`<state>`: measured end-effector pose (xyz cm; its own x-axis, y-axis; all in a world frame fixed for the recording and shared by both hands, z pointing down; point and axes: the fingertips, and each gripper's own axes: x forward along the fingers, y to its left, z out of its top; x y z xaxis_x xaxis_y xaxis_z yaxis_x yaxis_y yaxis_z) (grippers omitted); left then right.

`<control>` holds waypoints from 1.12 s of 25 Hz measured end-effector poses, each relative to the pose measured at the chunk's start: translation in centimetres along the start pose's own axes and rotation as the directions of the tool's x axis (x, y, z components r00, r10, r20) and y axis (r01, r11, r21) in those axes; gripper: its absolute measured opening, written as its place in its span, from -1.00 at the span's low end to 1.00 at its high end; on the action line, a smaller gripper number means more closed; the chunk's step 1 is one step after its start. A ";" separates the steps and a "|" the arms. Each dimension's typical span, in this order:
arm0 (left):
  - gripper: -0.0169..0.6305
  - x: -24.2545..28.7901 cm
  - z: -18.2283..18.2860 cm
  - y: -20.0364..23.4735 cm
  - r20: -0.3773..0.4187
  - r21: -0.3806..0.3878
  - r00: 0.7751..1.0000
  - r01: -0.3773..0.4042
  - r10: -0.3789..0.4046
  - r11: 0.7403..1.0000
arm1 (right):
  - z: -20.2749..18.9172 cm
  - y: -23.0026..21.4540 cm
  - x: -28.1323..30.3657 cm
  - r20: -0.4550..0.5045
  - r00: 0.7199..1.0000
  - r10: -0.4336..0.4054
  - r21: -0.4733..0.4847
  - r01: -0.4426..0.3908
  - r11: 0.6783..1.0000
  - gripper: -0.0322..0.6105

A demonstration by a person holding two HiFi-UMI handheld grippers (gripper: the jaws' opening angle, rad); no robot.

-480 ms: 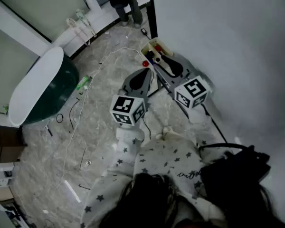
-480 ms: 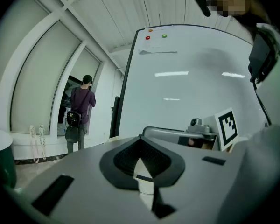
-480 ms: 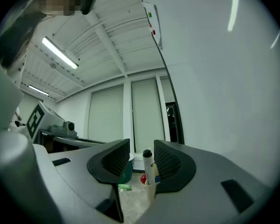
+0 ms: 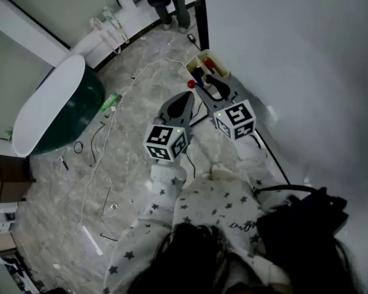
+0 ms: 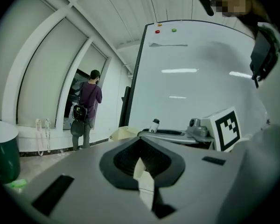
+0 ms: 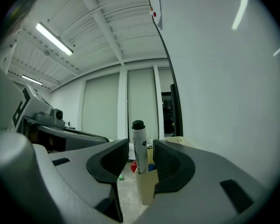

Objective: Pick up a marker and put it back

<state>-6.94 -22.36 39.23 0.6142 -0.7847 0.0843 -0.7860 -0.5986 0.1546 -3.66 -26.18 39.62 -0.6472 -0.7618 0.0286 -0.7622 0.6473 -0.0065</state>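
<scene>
A white marker with a black cap (image 6: 139, 143) stands upright in a cream holder (image 6: 147, 185) at the foot of the whiteboard (image 4: 306, 60). My right gripper (image 6: 140, 160) is open, its dark pads either side of the marker and not pressing it. A red ball (image 6: 133, 166) and a blue one show behind the holder. In the head view the right gripper (image 4: 210, 81) reaches to the holder (image 4: 203, 59). My left gripper (image 4: 187, 97) hangs beside it over the floor, jaws shut and empty (image 5: 142, 164). The marker (image 5: 154, 125) also shows in the left gripper view.
A white-topped dark green tub (image 4: 55, 109) stands at the left on the marble floor, where cables (image 4: 110, 139) and small litter lie. A person (image 5: 86, 106) stands at the far wall. The whiteboard's black post (image 4: 202, 11) rises just beyond the holder.
My right gripper has shifted a little to the left, closer to the left gripper. The left gripper has hardly moved.
</scene>
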 end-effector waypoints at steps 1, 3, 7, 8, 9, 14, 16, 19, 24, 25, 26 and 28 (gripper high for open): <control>-0.94 0.1 -0.1 0.1 -0.002 0.001 1.000 0.000 0.000 1.000 | -0.1 0.0 0.1 -0.003 1.000 -0.009 -0.016 0.009 1.000 -0.38; -0.94 0.0 -0.2 0.2 -0.005 0.002 1.000 0.003 -0.003 1.000 | -0.1 0.3 0.2 -0.011 1.000 -0.022 -0.053 0.021 0.998 -0.38; -0.94 0.3 -0.2 0.3 -0.002 -0.002 1.000 0.006 -0.006 1.000 | 0.2 0.4 0.5 -0.008 0.999 -0.044 -0.091 0.044 0.995 -0.66; -0.94 0.5 -0.3 0.4 -0.001 -0.002 1.000 0.005 -0.005 1.000 | 0.3 0.4 0.5 -0.005 0.999 -0.044 -0.096 0.044 0.994 -0.66; -0.94 0.6 -0.4 0.4 -0.001 -0.003 1.000 0.006 -0.006 1.000 | 0.3 0.4 0.5 -0.004 0.999 -0.042 -0.099 0.041 0.994 -0.66; -0.94 1.5 -1.0 0.6 -0.002 -0.006 1.000 0.010 -0.010 1.000 | -0.1 0.3 0.7 -0.005 1.000 -0.017 -0.084 0.016 0.996 -0.67; -0.94 2.1 -1.1 1.0 0.000 -0.006 1.000 0.010 -0.010 1.000 | -0.2 0.0 1.1 -0.010 1.000 -0.001 -0.075 0.000 0.997 -0.67; -0.94 2.2 -0.8 1.0 0.004 0.000 1.000 0.013 -0.013 1.000 | -0.1 -0.3 1.1 -0.014 1.000 0.016 -0.071 -0.017 0.997 -0.67; -0.94 2.0 0.5 0.5 0.008 0.003 1.000 0.016 -0.016 1.000 | 1.4 -0.2 0.6 -0.028 0.999 0.043 -0.075 -0.045 0.996 -0.67; -0.94 1.9 1.0 0.3 0.009 0.006 1.000 0.017 -0.017 1.000 | 2.0 -0.2 0.5 -0.024 0.999 0.045 -0.074 -0.046 0.996 -0.67; -0.94 1.8 1.4 0.1 0.011 0.011 1.000 0.019 -0.019 1.000 | 2.6 -0.2 0.4 -0.018 0.999 0.045 -0.072 -0.047 0.996 -0.67; -0.94 1.6 2.3 -0.2 0.019 0.023 1.000 0.023 -0.023 0.999 | 3.6 -0.3 0.1 -0.007 0.999 0.049 -0.072 -0.049 0.996 -0.67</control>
<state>-5.94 -23.83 37.11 0.6308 -0.7735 0.0615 -0.7731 -0.6199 0.1343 -3.55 -26.50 35.99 -0.6835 -0.7291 0.0351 -0.7265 0.6842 0.0641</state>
